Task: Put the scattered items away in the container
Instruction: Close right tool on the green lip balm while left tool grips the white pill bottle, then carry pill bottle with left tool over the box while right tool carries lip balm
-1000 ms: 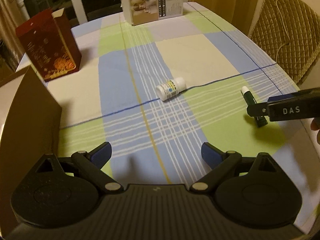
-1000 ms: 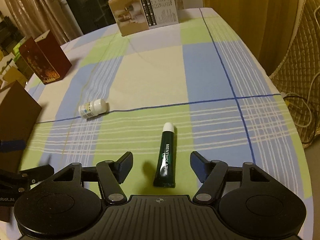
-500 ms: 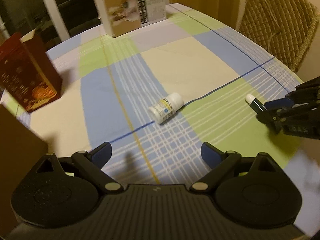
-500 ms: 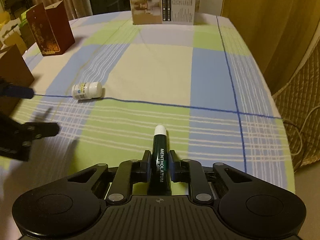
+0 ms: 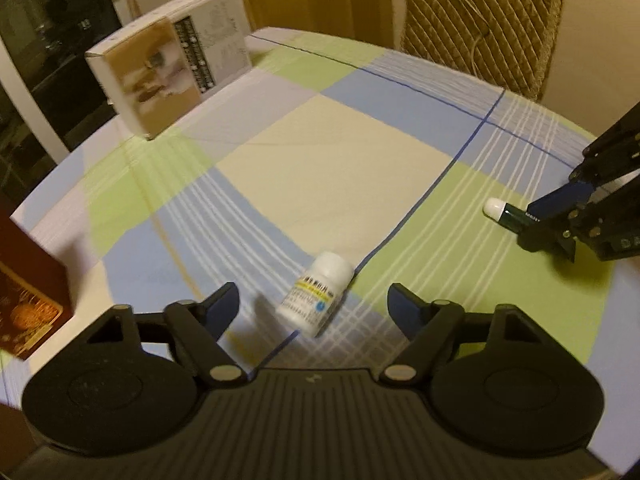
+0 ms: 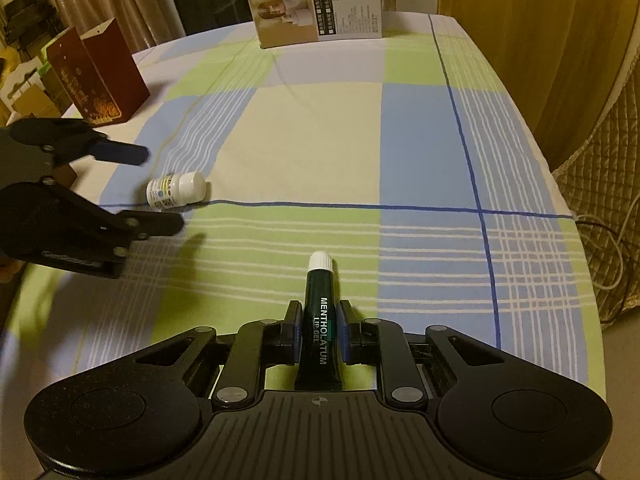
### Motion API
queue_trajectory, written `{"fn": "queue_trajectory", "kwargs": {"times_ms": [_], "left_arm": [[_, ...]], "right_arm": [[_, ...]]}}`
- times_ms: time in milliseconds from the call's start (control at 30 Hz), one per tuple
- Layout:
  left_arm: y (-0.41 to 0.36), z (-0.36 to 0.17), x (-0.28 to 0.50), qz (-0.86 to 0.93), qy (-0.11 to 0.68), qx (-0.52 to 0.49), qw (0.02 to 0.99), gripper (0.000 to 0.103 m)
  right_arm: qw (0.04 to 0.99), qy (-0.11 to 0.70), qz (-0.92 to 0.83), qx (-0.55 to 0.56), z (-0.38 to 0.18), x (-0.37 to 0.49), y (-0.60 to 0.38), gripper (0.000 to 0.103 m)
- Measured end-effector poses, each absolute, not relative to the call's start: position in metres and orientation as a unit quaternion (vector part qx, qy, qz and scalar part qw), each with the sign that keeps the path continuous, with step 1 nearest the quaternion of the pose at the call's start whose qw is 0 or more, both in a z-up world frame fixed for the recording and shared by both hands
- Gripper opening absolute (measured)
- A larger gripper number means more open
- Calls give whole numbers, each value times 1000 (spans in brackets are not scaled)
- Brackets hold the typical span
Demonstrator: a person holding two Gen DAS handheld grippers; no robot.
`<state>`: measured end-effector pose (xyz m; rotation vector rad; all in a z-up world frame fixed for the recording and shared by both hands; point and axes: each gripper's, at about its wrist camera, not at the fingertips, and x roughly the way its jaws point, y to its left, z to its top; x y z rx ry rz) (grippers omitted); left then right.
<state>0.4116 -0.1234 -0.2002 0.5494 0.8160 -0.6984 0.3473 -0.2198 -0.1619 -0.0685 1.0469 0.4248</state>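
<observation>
Right tongs: my right gripper (image 6: 319, 338) is clamped narrow on a dark green Menthol lip gel tube (image 6: 320, 332), one blue pad on each side of its body. The tube's white cap points forward, beyond the fingertips, over a green square of the cloth.
Left tongs: my left gripper (image 5: 314, 306) stands wide, gripping nothing.
Pill bottle: a small white pill bottle (image 5: 316, 295) lies on its side between my left fingers, a little ahead of them, touching neither. Its cap points away from me and to the right.
Seen from the right tongs: the same bottle (image 6: 176, 190) lies ahead and to the left, between the spread fingers of the left gripper (image 6: 156, 190).
Seen from the left tongs: the right gripper (image 5: 554, 216) sits far right, with the tube's white cap (image 5: 495, 207) poking out towards the bottle.
Table: a checked tablecloth (image 6: 340, 128) of blue, green and cream covers it.
Ahead: a white printed carton (image 6: 316, 2) stands at the far edge.
Ahead left: a dark red box (image 6: 98, 74) stands upright.
</observation>
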Motion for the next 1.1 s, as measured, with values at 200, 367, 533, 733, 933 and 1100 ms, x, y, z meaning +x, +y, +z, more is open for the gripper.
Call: {"fn": "queue_trajectory", "kwargs": {"times_ms": [200, 367, 533, 733, 933, 1100], "left_arm": [[-125, -207, 418, -335, 397, 256, 816, 30], [-116, -206, 408, -331, 415, 224, 818, 22], [-106, -201, 395, -304, 450, 182, 820, 22], [-94, -196, 361, -270, 485, 125, 823, 22], [-79, -185, 311, -245, 489, 64, 835, 22], [-47, -165, 272, -227, 476, -1, 850, 22]], "right_arm": [[845, 493, 203, -34, -161, 347, -219, 21], [846, 490, 205, -48, -162, 345, -216, 21], [847, 477, 211, -103, -164, 337, -205, 21], [849, 470, 208, -121, -166, 330, -201, 21], [842, 466, 226, -154, -159, 309, -186, 20], [844, 449, 250, -151, -137, 286, -172, 20]]}}
